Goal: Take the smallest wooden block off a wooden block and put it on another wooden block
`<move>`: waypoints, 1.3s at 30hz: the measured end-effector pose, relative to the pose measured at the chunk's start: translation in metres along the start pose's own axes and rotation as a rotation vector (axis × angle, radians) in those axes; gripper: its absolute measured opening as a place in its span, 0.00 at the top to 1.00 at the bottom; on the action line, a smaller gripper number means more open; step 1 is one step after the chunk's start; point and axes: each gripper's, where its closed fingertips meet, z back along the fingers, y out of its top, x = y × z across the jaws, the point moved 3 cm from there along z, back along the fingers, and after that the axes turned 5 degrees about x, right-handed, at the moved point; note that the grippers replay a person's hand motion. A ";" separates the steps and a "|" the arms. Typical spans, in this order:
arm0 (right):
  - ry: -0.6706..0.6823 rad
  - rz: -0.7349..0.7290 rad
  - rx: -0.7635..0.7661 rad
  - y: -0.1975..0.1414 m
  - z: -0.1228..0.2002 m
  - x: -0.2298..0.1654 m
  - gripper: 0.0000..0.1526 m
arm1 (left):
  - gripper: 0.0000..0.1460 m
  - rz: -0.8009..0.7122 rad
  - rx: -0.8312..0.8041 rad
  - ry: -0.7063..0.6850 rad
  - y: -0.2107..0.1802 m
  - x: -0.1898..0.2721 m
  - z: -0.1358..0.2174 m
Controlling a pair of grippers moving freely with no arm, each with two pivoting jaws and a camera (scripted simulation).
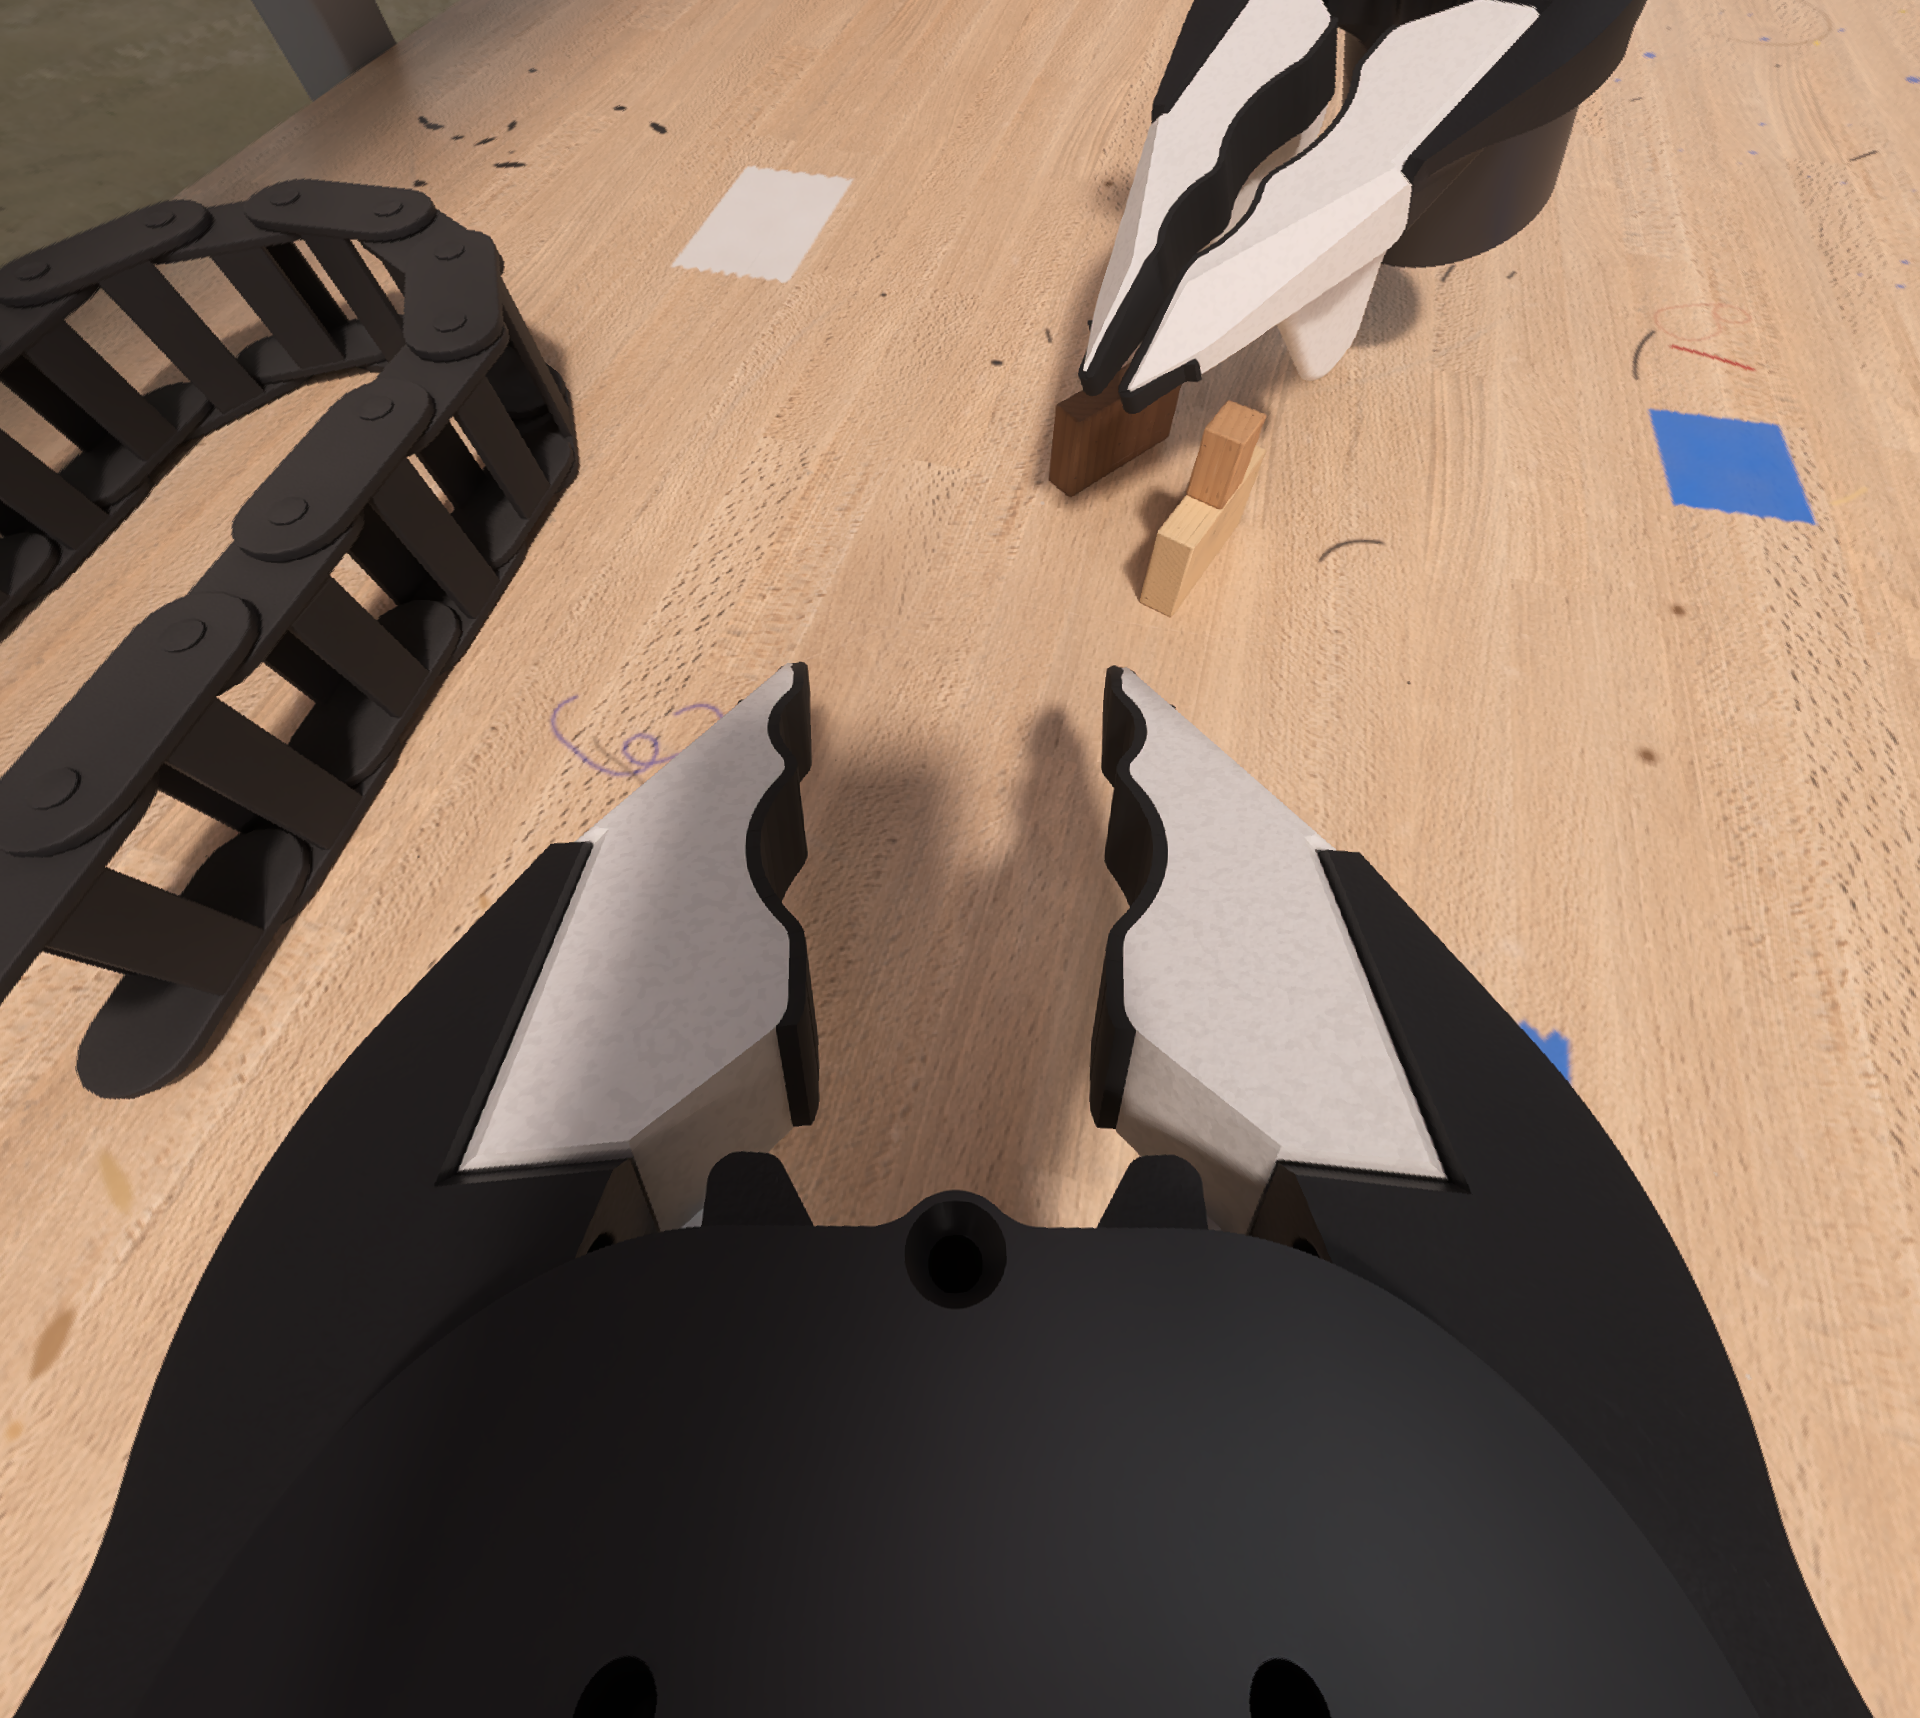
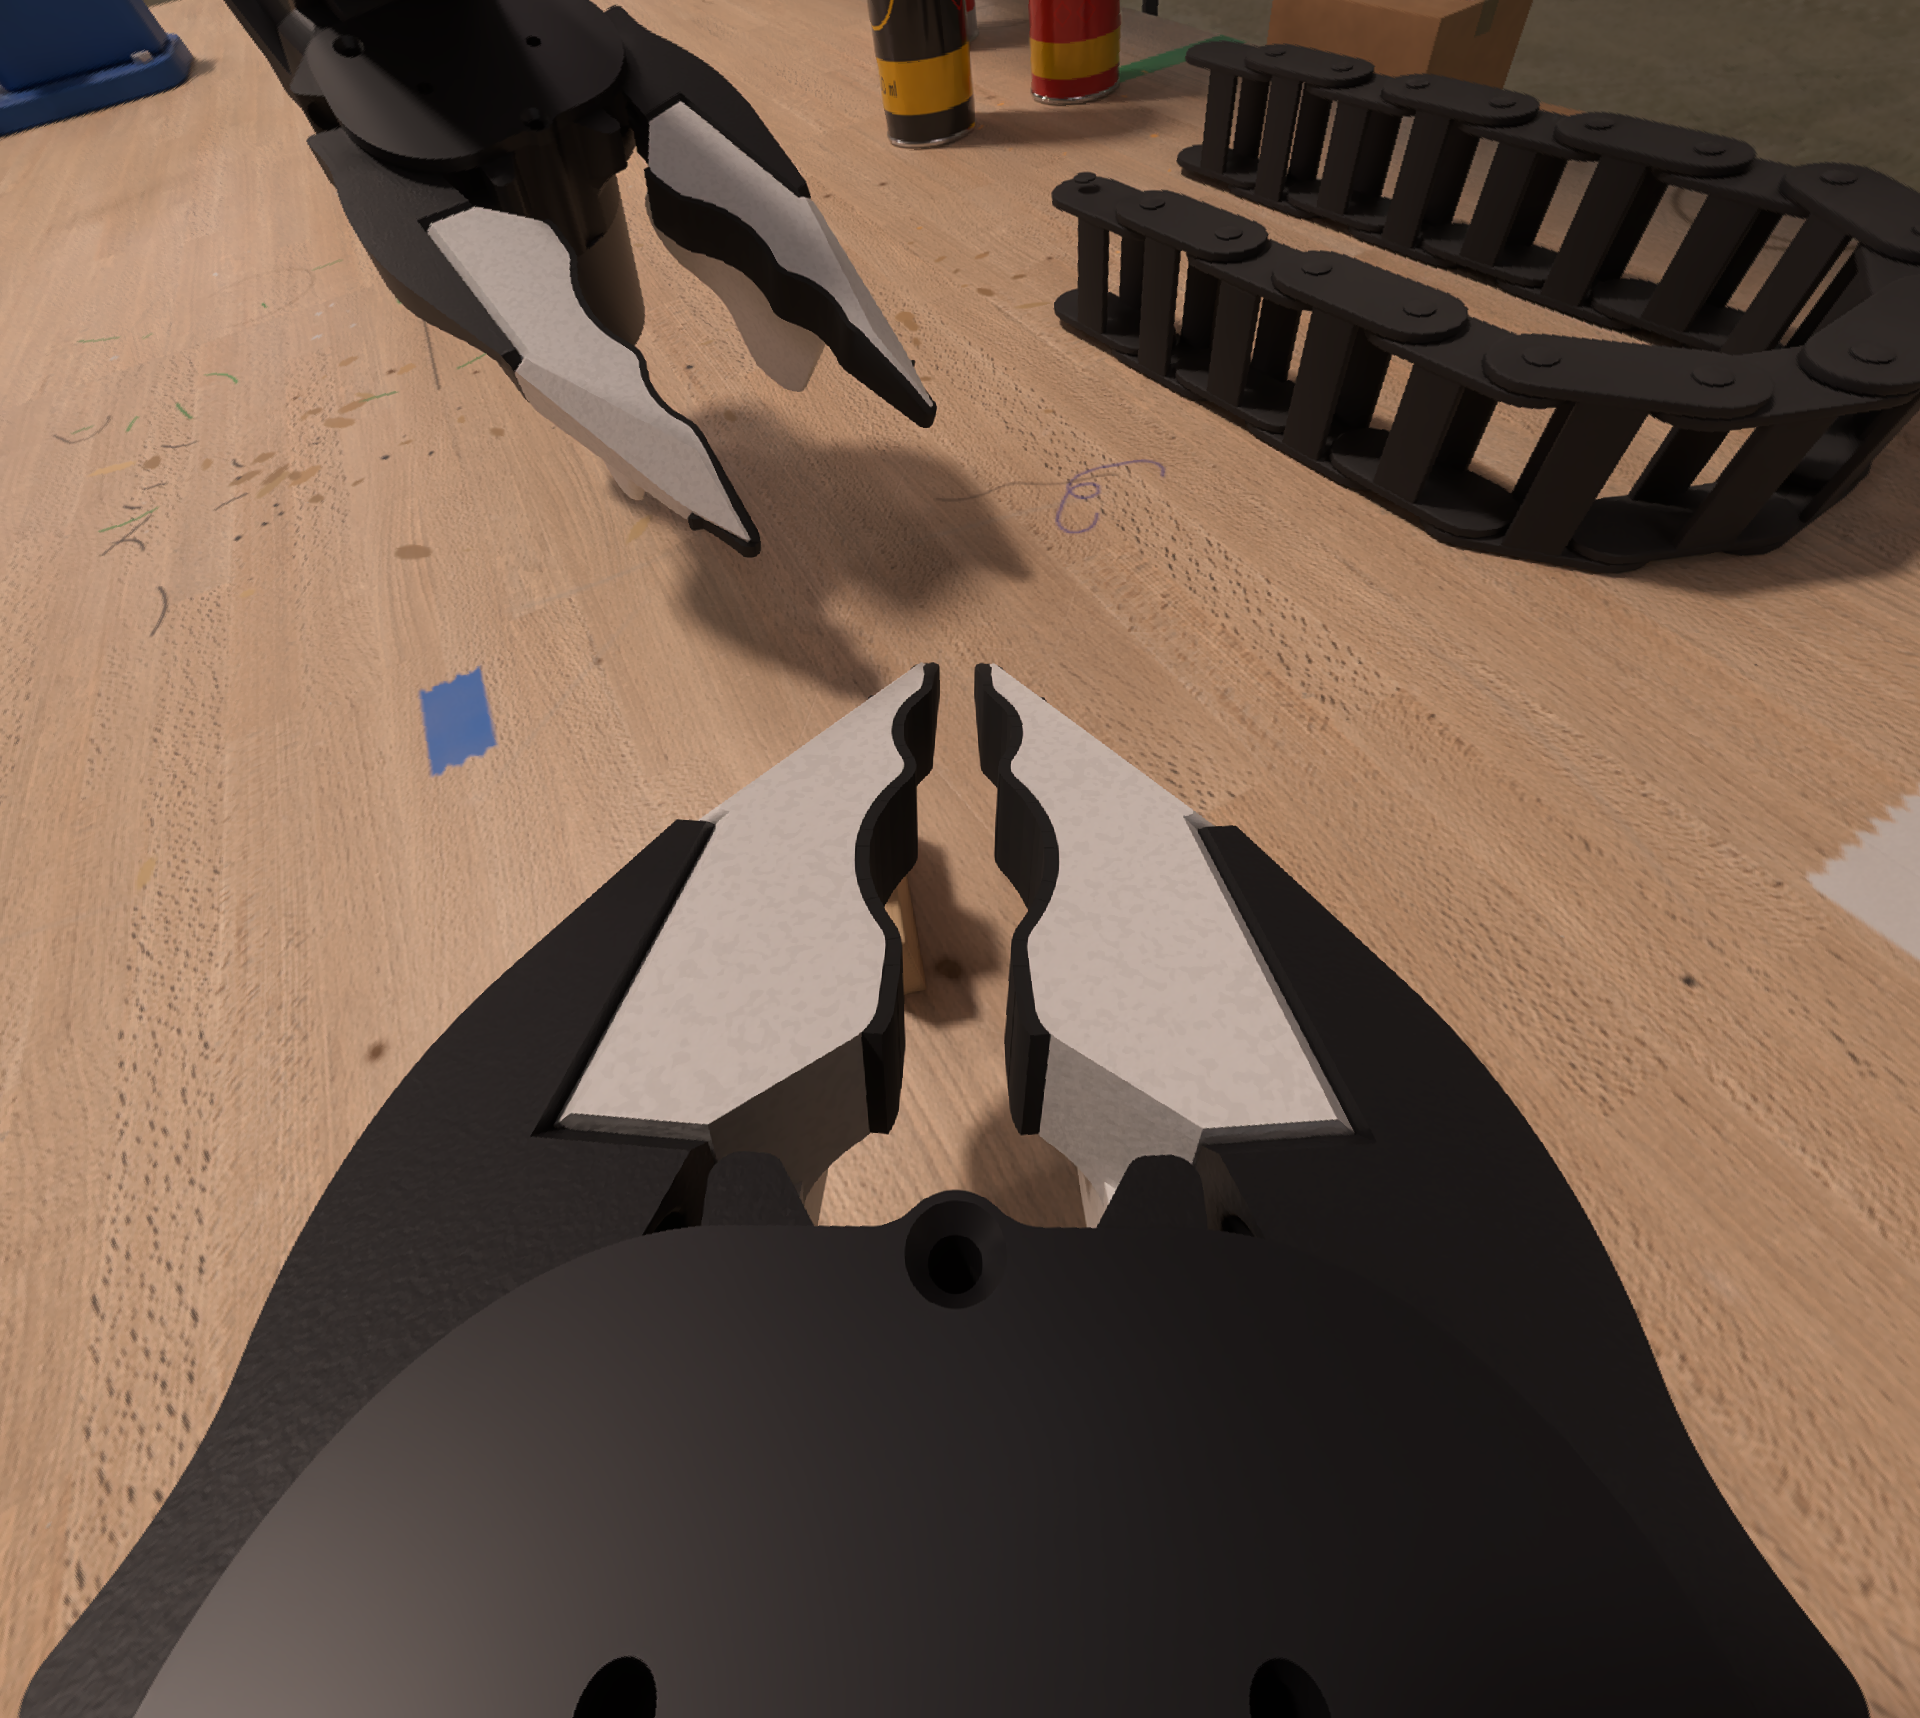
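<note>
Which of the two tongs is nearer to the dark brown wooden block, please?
The right tongs: their nearly closed tips sit at the top of the dark brown block. The left tongs hang open well short of it, over bare table.

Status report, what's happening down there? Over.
Left gripper open, idle. Right gripper nearly shut, tips at dark block. Small block sits on pale block. Path clear.

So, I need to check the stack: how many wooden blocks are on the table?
3: a dark brown wooden block under the right gripper, and a small tan block leaning on a pale block. More may be hidden.
</note>
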 end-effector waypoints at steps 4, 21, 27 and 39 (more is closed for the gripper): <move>0.000 0.001 -0.002 0.000 0.000 0.000 0.96 | 0.61 0.001 0.000 0.000 0.000 0.000 0.000; 0.000 0.005 -0.006 -0.001 -0.001 -0.001 0.96 | 0.61 -0.004 -0.004 0.000 0.000 0.000 0.000; 0.000 0.007 -0.007 -0.001 -0.001 -0.001 0.96 | 0.61 -0.005 -0.005 0.000 0.000 0.000 -0.001; 0.000 0.007 -0.009 -0.001 -0.002 -0.001 0.95 | 0.61 -0.004 -0.006 0.000 0.000 0.000 -0.001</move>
